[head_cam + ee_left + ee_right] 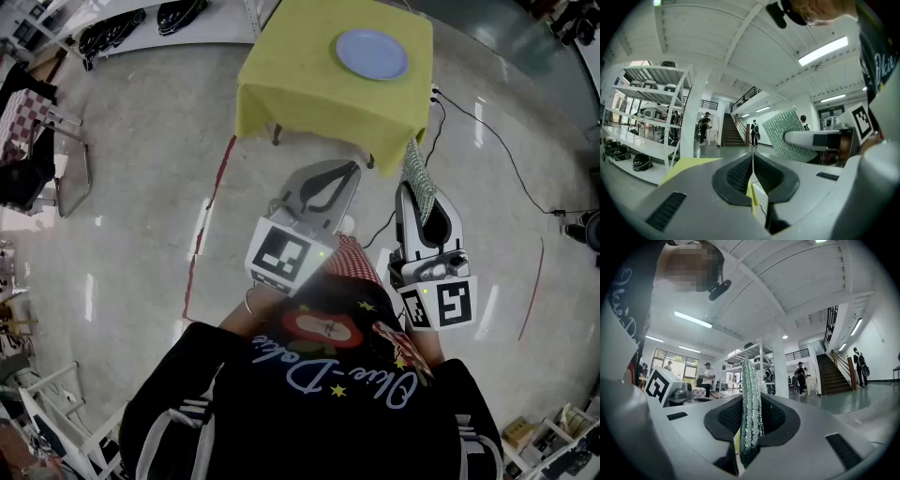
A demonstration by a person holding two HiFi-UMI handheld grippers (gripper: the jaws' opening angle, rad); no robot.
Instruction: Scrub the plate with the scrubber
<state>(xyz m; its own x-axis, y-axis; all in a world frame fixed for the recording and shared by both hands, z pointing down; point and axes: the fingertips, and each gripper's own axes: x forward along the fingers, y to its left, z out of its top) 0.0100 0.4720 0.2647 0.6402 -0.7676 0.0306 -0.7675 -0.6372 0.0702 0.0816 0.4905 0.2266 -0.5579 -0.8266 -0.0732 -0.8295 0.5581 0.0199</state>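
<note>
A pale blue plate (372, 53) lies on a table under a yellow cloth (300, 89), far ahead of both grippers. My right gripper (419, 192) is shut on a green glittery scrubber (418, 178), which stands edge-on between the jaws (751, 408). The same scrubber (790, 133) shows flat-on in the left gripper view. My left gripper (352, 169) is shut with nothing in it; its jaws meet in a thin line (753, 164). Both grippers are held close to the person's chest, short of the table.
White shelving with dark helmets (642, 161) stands at the left. A black cable (497, 141) runs over the floor right of the table. Red tape lines (208, 211) mark the concrete floor. Chairs (42, 150) stand at the far left. People stand by a staircase (729, 133).
</note>
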